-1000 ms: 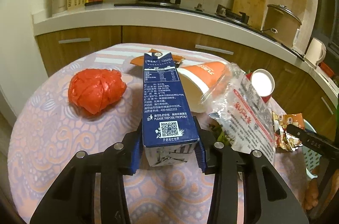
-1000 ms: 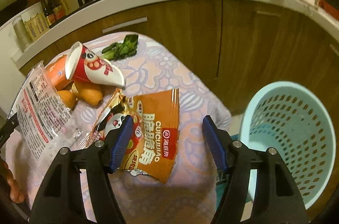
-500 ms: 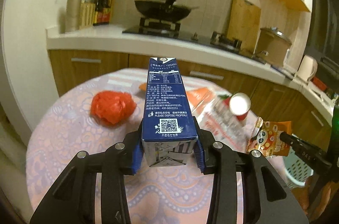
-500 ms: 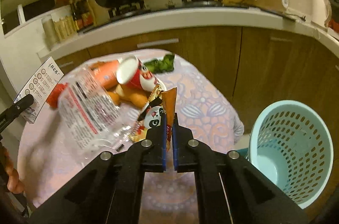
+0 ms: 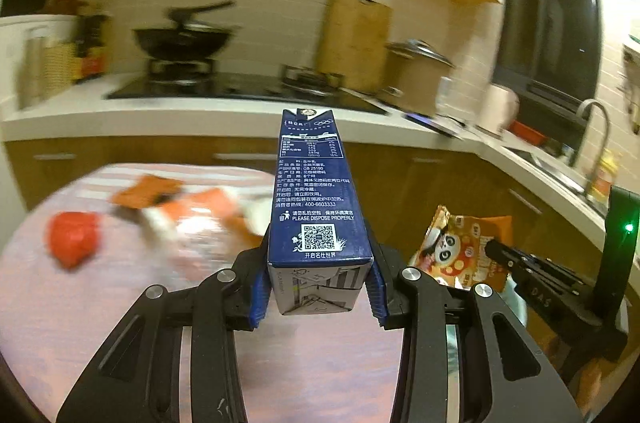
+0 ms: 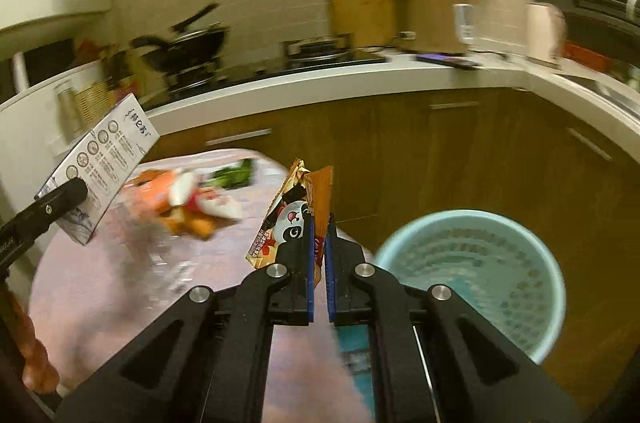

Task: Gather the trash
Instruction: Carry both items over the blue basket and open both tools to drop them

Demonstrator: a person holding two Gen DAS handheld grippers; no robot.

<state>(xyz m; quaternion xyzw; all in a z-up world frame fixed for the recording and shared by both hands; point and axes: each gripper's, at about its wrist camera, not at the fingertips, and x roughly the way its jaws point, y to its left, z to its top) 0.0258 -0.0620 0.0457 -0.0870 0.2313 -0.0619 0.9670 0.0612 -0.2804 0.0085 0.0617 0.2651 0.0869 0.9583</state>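
Observation:
My left gripper (image 5: pixel 318 287) is shut on a dark blue milk carton (image 5: pixel 316 199) and holds it lifted above the round table (image 5: pixel 100 303). The carton also shows at the left of the right wrist view (image 6: pixel 100 167). My right gripper (image 6: pixel 319 247) is shut on an orange panda snack bag (image 6: pixel 296 219), held in the air left of a light blue mesh trash basket (image 6: pixel 476 275) on the floor. The bag also shows at the right of the left wrist view (image 5: pixel 456 247).
On the patterned tablecloth lie a red crumpled bag (image 5: pixel 72 239), an orange cup and wrappers (image 5: pixel 192 211), and greens (image 6: pixel 236 175). A wooden cabinet front (image 6: pixel 440 163) and white countertop (image 6: pixel 320 87) curve behind the table and basket.
Both grippers have risen and swung to the right with their loads. The table sits lower in both views and the basket is closer to the right gripper.

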